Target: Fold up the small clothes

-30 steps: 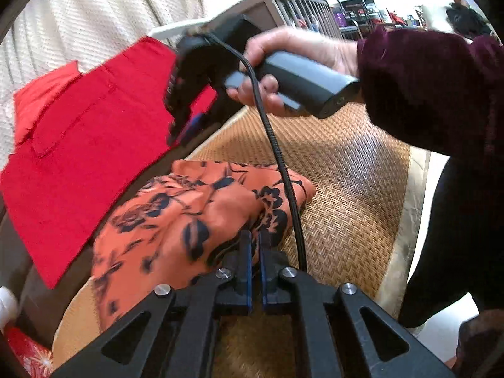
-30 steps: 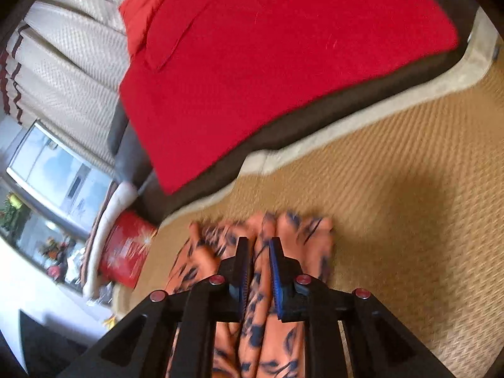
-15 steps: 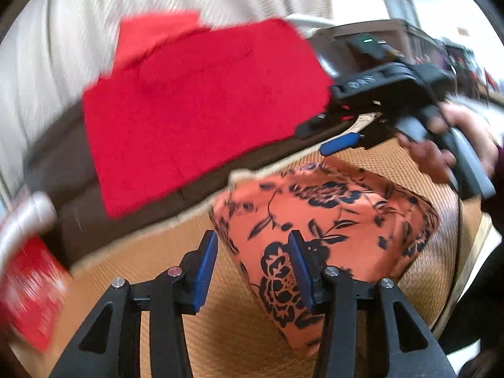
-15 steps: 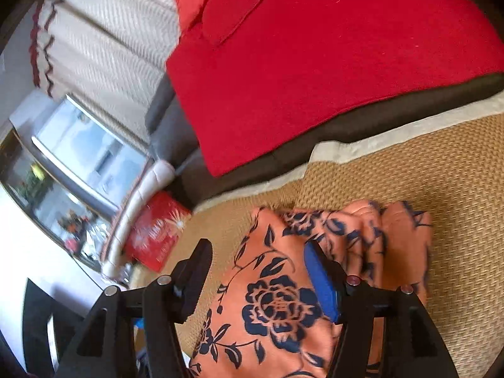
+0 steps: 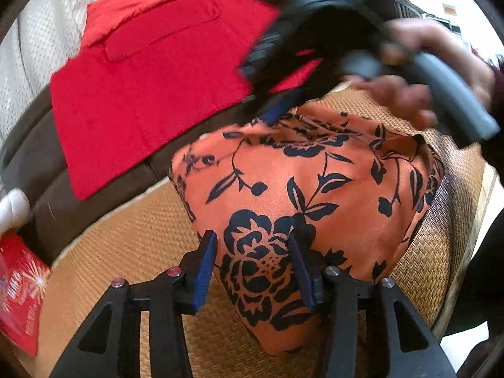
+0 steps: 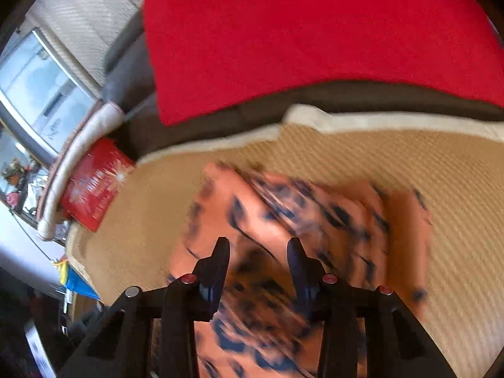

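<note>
The left gripper is seen open, its jaws set astride the near edge of the folded floral garment, which spreads toward 1 o'clock on the woven mat. The right gripper, likewise open and just narrowed, is poised above the same bundle.

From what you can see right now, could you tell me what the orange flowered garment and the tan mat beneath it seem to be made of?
Orange flowered garment: thin, smooth woven fabric, probably a silky synthetic or rayon; it drapes softly with a slight sheen and a printed black pattern.
Tan mat: woven rattan or bamboo-like strips; a basket-weave texture shows, with a pale cloth border.
</note>
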Demonstrator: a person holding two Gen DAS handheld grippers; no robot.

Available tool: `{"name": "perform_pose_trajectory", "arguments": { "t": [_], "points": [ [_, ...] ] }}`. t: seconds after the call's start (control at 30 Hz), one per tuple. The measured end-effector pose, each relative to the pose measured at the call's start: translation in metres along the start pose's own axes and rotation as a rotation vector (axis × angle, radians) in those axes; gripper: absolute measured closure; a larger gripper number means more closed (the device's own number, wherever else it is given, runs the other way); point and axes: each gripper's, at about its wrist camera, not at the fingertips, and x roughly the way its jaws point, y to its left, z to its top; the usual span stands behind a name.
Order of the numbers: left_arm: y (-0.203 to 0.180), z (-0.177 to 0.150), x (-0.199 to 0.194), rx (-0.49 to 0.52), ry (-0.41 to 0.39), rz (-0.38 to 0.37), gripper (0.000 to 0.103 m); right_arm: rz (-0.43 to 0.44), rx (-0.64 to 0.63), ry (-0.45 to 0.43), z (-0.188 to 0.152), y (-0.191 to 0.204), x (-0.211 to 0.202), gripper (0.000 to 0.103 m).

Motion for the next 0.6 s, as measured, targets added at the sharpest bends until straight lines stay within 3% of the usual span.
{"name": "perform_pose_trajectory", "arguments": {
  "t": [0.07, 0.13, 0.2, 0.27, 0.37, 0.6],
  "points": [
    [0.001, -0.001, -0.002, 0.003, -0.013, 0.011, 0.046, 0.033, -0.014, 0.008, 0.014, 0.015, 0.017, 0.061],
    [0.006, -0.006, -0.004, -0.033, -0.008, -0.016, 0.046, 0.046, -0.003, 0.050, 0.026, 0.021, 0.041, 0.061],
    [0.015, -0.009, -0.006, -0.081, -0.003, -0.037, 0.046, 0.020, 0.065, 0.143, 0.030, 0.012, 0.079, 0.059],
    [0.025, -0.009, -0.001, -0.122, 0.007, -0.071, 0.043, 0.046, 0.110, 0.140, 0.029, -0.001, 0.097, 0.059],
    [0.031, -0.008, 0.001, -0.145, 0.009, -0.085, 0.042, 0.073, 0.122, 0.117, 0.030, -0.002, 0.077, 0.060],
    [0.042, -0.007, -0.022, -0.206, -0.060, -0.083, 0.036, 0.075, 0.056, -0.009, -0.013, -0.007, -0.028, 0.058]
  ]
}}
